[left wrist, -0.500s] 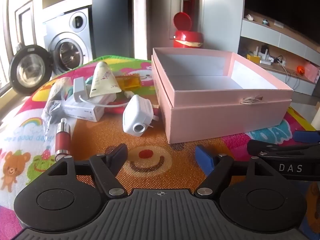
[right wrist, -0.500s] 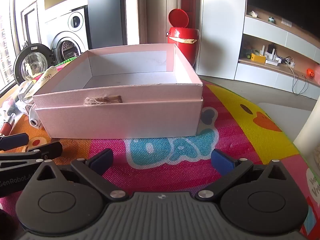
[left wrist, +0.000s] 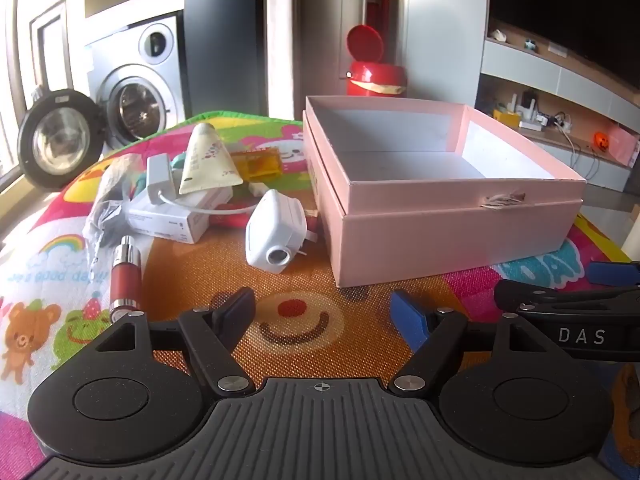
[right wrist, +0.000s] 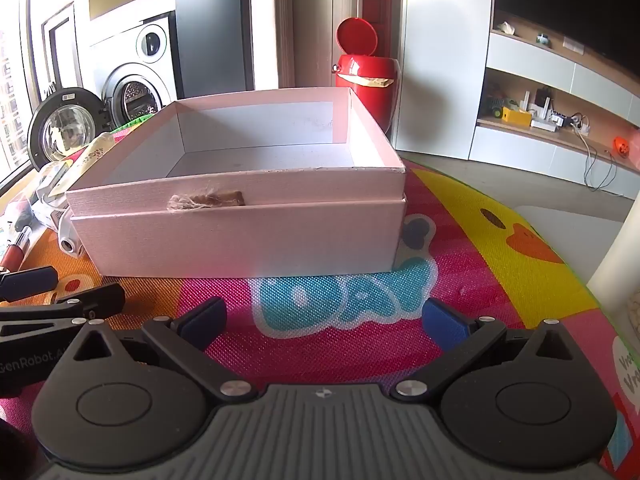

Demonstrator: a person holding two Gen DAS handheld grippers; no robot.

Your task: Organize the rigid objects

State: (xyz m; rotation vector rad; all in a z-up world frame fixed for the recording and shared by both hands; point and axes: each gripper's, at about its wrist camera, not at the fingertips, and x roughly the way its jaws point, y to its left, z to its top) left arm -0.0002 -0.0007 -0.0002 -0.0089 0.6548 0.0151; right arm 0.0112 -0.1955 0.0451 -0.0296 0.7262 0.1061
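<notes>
Bare mat (left wrist: 304, 320) ahead of my left gripper (left wrist: 323, 312); white charger (left wrist: 276, 236) and pink box (left wrist: 452, 232) flank the lane beyond.

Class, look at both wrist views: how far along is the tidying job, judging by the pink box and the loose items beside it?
Done: nothing yet; the pink box sits open and empty. In hand: nothing; the left hand-held gripper and right hand-held gripper are both open over the mat. Left: everything, including the white charger, red tube, cream tube, white carton and yellow block.
</notes>
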